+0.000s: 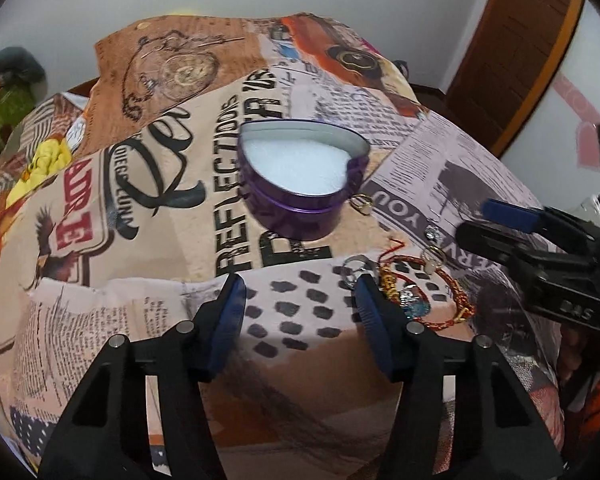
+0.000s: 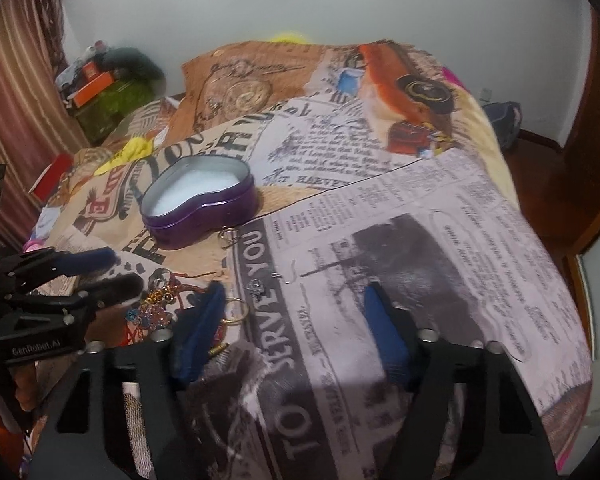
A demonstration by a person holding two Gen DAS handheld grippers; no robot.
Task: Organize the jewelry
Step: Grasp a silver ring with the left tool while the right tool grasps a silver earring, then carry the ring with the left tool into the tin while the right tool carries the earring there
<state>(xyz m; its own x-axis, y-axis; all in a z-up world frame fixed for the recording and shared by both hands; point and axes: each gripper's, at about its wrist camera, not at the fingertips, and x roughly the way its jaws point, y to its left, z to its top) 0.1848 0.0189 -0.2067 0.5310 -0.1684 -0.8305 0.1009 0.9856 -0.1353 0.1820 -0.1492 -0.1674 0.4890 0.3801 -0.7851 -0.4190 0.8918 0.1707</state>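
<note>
The jewelry lies loose on the bed's printed bedspread: a red-and-gold bracelet with a blue charm just off the right fingertip of the left hand-held gripper, a silvery ring just ahead of that same fingertip, a gold ring touching the near point of the tin, and two small pieces, an earring and another gold ring, further to that gripper's right. Ahead of both grippers stands the purple heart-shaped tin, lid off, with white padding inside and nothing in it yet.

The left hand-held gripper hangs low over the bedspread with its blue pads wide apart and nothing between them. The right hand-held gripper is likewise spread and holding nothing; a gold ring sits just beside its left pad.

I'd judge the sorting has barely begun and the first pick is at hand. To do it well, take one small piece at a time; the ring by the right gripper looks the easiest. Bring the pads down either side of the band, close gently so it doesn't skitter on soft cloth, and avoid pinching the fabric. The bracelet's cord may snag neighbouring pieces, so lift it slowly. Drop each piece into the padding, not onto the tin's rim.
</note>
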